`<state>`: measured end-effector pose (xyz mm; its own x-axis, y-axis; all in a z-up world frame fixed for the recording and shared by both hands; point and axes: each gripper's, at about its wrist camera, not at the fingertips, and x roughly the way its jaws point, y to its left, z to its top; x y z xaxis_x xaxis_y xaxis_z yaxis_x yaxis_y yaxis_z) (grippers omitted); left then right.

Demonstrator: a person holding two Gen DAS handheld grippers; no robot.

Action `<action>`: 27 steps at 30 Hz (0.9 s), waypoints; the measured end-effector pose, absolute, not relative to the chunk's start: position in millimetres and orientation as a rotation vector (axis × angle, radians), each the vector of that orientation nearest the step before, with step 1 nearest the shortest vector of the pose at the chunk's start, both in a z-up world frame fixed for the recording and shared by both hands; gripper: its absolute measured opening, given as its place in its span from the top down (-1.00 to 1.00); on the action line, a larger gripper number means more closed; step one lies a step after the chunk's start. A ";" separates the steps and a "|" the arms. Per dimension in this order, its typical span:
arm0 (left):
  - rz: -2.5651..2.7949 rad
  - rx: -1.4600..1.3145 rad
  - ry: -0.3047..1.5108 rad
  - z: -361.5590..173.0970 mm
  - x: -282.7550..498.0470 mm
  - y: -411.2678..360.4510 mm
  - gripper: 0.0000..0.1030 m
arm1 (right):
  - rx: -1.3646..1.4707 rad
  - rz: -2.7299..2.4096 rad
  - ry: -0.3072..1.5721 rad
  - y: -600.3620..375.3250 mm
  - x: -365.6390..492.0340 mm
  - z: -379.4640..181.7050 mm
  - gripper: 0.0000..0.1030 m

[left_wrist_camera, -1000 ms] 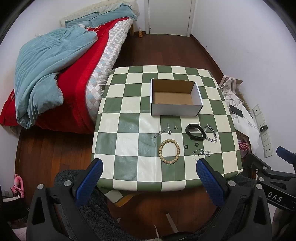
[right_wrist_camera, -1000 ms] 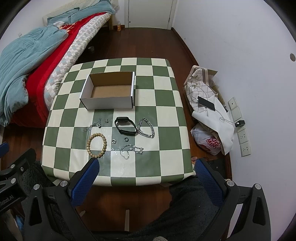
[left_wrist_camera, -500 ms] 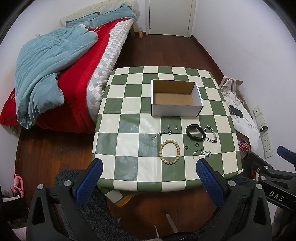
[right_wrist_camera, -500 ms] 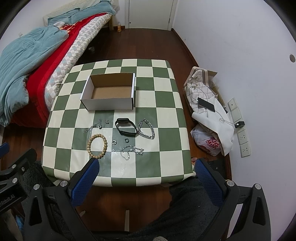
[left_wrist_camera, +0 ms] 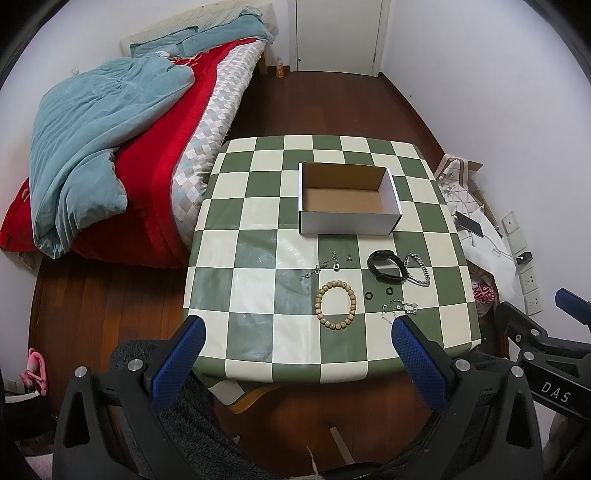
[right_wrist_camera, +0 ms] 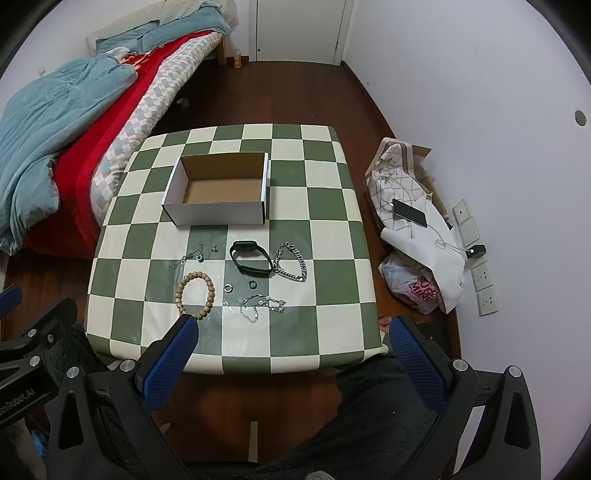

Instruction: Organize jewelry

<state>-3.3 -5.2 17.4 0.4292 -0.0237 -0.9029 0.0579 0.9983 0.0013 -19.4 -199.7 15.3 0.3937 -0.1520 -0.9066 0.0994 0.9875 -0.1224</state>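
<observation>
An empty white cardboard box [left_wrist_camera: 349,197] [right_wrist_camera: 218,194] stands on the green and cream checked table [left_wrist_camera: 258,295] [right_wrist_camera: 314,258]. In front of it lie a wooden bead bracelet [left_wrist_camera: 336,304] [right_wrist_camera: 195,293], a black band [left_wrist_camera: 386,265] [right_wrist_camera: 251,257], a silver curb chain [left_wrist_camera: 417,268] [right_wrist_camera: 291,262], a thin silver chain [left_wrist_camera: 397,308] [right_wrist_camera: 260,306], two small dark rings [left_wrist_camera: 377,294] [right_wrist_camera: 240,286] and small silver pieces [left_wrist_camera: 328,263] [right_wrist_camera: 194,254]. My left gripper [left_wrist_camera: 295,363] and right gripper [right_wrist_camera: 295,363] are both open and empty, held above the table's near edge.
A bed with a red cover and blue blanket [left_wrist_camera: 110,147] stands left of the table. Bags, a phone and wall sockets [right_wrist_camera: 424,236] are on the floor at the right. A white door [left_wrist_camera: 338,35] is at the back.
Both views have shifted very slightly; the jewellery and box have not moved. Both grippers stay open.
</observation>
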 end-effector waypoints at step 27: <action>0.163 0.313 1.153 -113.2 72.7 3.4 -1.00 | 0.049 -0.228 1.268 -245.4 29.0 -96.0 -0.59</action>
